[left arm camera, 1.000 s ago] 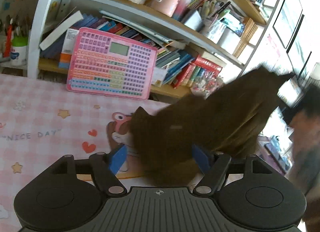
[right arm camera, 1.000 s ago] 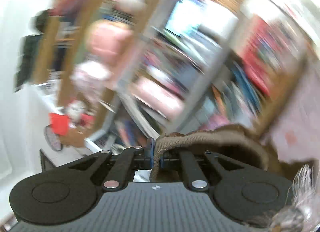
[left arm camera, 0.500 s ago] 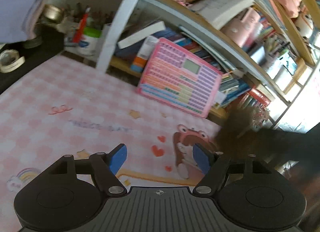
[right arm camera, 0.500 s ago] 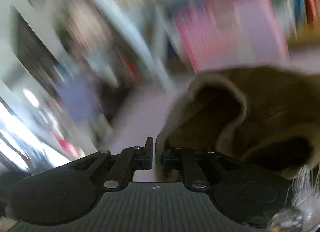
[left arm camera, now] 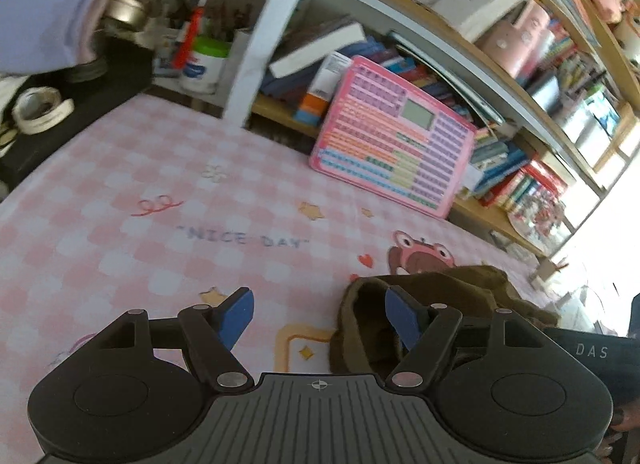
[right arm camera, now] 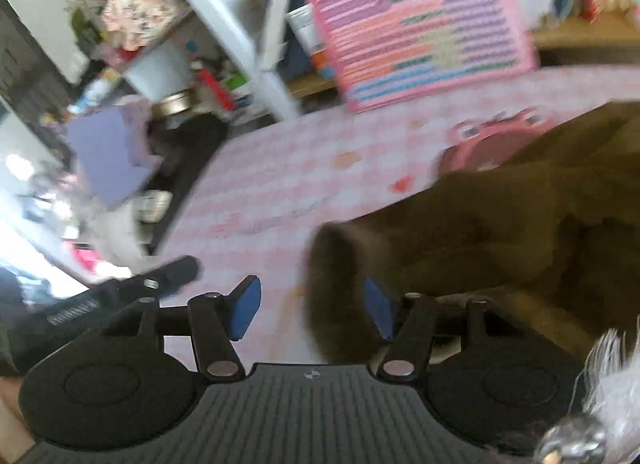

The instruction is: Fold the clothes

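The soft brown crumpled garment lies in a heap on the pink checked counter, near its right side. The left claw is wide open and holds nothing. The right claw is wide open too, with a blurry bit of the cloth between its blue pads. A pink toy keyboard leans on the bookshelf behind.

brown garment (knit-looking), crumpled heap on pink checked cloth
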`<state>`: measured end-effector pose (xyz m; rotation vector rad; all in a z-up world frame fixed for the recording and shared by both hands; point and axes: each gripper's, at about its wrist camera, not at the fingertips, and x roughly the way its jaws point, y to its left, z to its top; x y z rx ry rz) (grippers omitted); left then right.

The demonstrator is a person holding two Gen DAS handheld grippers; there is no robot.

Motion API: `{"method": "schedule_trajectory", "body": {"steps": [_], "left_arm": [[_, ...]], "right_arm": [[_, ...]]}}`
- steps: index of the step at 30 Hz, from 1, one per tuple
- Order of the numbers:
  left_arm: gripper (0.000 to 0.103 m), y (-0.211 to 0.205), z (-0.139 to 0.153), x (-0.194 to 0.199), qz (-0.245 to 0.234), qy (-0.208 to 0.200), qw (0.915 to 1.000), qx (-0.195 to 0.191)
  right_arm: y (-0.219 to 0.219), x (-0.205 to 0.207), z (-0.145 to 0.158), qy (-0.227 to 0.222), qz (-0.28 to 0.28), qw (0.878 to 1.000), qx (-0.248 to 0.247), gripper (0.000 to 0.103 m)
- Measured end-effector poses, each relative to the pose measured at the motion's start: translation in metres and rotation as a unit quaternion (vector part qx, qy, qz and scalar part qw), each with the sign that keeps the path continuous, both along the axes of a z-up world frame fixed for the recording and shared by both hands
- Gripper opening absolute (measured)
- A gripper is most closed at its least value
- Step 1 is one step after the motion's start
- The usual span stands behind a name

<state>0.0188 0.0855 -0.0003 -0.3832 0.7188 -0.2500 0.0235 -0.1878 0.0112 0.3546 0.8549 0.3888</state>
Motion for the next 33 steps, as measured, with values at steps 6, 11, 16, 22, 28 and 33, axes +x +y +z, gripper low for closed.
{"method": "schedule_trajectory", "body": {"steps": [6, 11, 16, 22, 28, 33], "left_arm": [[0.074, -0.019, -0.010, 0.006, -0.032, 0.007, 0.9994, 0.014], [0.074, -0.020, -0.013, 0.005, -0.044, 0.008, 0.9986, 0.028], [0.074, -0.018, -0.016, 0.004, -0.053, 0.008, 0.9976, 0.043], [0.073, -0.026, -0.026, 0.017, -0.073, 0.010, 0.9955, 0.059], [0.071, -0.049, -0.036, 0.036, -0.102, 0.011, 0.9913, 0.083], [0.069, -0.065, -0.044, 0.047, -0.138, 0.014, 0.9844, 0.109]], "right_arm": [[-0.011, -0.004, -0.006, -0.009, -0.032, 0.995, -0.091, 0.050], [0.003, -0.005, -0.006, -0.057, -0.018, 0.978, -0.202, 0.056], [-0.003, -0.005, -0.004, -0.071, -0.004, 0.962, -0.265, 0.057], [0.007, -0.022, -0.024, -0.075, 0.056, 0.933, -0.348, 0.048], [0.009, -0.002, -0.035, -0.037, 0.046, 0.934, -0.353, 0.023], [0.005, -0.032, -0.041, 0.028, 0.074, 0.942, -0.325, 0.016]]}}
